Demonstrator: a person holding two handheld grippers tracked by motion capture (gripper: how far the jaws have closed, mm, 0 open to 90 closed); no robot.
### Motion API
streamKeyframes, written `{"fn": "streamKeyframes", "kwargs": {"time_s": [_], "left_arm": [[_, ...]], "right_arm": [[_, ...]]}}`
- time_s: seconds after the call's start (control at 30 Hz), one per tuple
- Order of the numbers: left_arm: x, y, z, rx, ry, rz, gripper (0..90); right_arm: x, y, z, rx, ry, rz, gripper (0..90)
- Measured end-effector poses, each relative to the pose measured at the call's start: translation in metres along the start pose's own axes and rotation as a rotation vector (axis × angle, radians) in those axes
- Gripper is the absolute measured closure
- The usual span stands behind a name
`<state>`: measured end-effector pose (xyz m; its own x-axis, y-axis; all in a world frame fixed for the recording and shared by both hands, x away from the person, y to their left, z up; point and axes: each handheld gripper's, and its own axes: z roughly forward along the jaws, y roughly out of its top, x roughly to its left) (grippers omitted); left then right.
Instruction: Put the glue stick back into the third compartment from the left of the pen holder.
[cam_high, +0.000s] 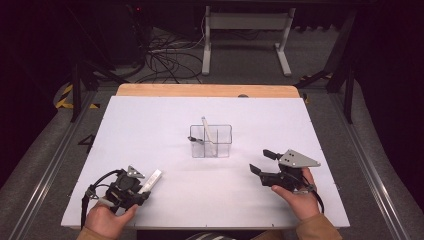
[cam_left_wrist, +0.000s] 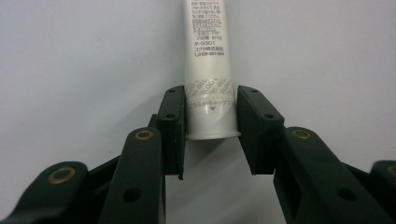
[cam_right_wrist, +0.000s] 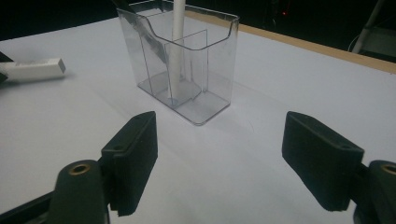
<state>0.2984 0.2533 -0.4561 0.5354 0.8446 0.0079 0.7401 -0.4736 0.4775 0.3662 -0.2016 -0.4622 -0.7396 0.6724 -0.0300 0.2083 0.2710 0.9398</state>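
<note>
A white tube (cam_high: 151, 180) with small printed text lies on the white table near the front left. My left gripper (cam_high: 144, 191) holds it at its near end. In the left gripper view both black pads press on the sides of the tube (cam_left_wrist: 208, 70), so my left gripper (cam_left_wrist: 209, 116) is shut on it. My right gripper (cam_high: 262, 162) rests at the front right, held by a hand, its jaws wide apart. In the right gripper view nothing lies between the jaws of my right gripper (cam_right_wrist: 233, 158), and the tube (cam_right_wrist: 35, 69) is at the far left.
A clear divided plastic holder (cam_high: 211, 141) stands mid-table, in front of the right gripper (cam_right_wrist: 187, 60). A white stick (cam_high: 205, 127) and a thin dark item (cam_high: 196, 140) stand in it. The table's wooden edge (cam_high: 207, 90) runs along the far side.
</note>
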Motion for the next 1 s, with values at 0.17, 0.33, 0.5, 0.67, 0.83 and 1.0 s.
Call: {"fn": "streamKeyframes", "kwargs": {"time_s": [0.17,0.33,0.5,0.67,0.83,1.0], "left_arm": [[0.002,-0.001,-0.01,-0.047,0.01,-0.006,65.0],[0.002,0.0,-0.012,-0.057,0.012,-0.006,65.0],[0.002,0.001,-0.016,-0.069,0.004,0.003,65.0],[-0.001,0.009,-0.026,-0.076,-0.025,0.045,64.9],[-0.008,0.028,-0.042,-0.091,-0.043,0.099,64.9],[-0.011,0.047,-0.056,-0.1,-0.074,0.138,64.9]], "right_arm": [[0.0,0.0,0.0,-0.001,0.0,0.0,27.7],[0.0,0.0,0.0,-0.001,0.0,0.0,27.9],[0.0,0.0,0.0,-0.003,-0.002,0.004,28.2],[0.0,0.001,-0.001,-0.01,-0.001,0.007,28.4],[-0.001,0.001,-0.001,-0.012,-0.003,0.009,28.5],[-0.001,0.001,-0.002,-0.012,-0.002,0.008,28.5]]}}
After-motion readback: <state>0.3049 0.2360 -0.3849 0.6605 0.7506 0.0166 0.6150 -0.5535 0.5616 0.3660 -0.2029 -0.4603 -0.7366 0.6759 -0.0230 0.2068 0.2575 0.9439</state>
